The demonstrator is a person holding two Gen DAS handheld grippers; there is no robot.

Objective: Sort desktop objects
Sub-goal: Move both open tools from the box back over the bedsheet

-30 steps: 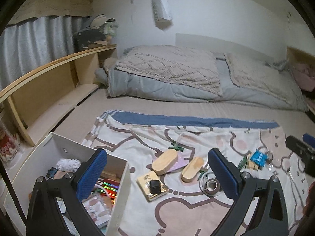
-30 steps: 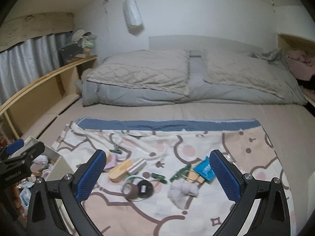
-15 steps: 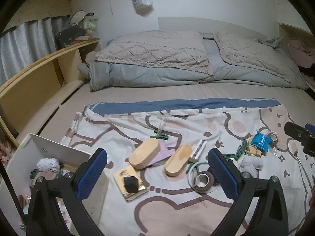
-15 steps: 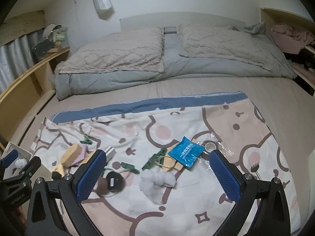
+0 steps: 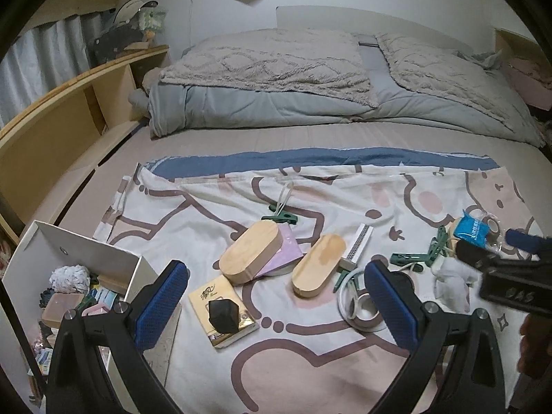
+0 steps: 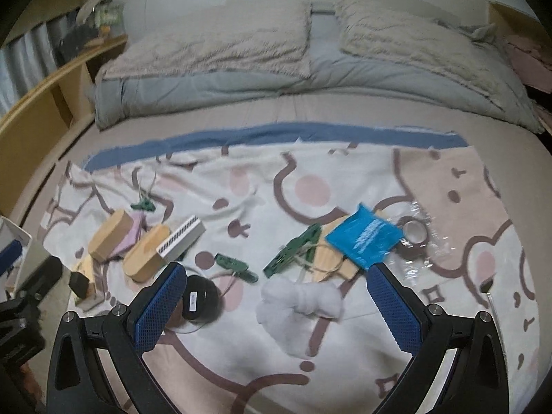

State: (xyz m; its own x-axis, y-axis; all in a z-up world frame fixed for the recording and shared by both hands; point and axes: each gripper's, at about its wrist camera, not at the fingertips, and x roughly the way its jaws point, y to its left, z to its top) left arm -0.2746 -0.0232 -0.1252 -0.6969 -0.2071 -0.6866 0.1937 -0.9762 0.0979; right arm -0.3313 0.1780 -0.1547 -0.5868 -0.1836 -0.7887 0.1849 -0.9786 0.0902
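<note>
Overhead, both tools gape empty; right tool (image 6: 276, 307) above white cloth (image 6: 300, 303).

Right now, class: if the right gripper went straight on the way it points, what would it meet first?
Probably the white cotton wad, lying between and just ahead of the open right gripper. Depth is uncertain in this fisheye view.

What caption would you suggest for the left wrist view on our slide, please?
Open left gripper hovers over wooden cases, tape roll and clips on a cartoon-print cloth, white storage box alongside.
</note>
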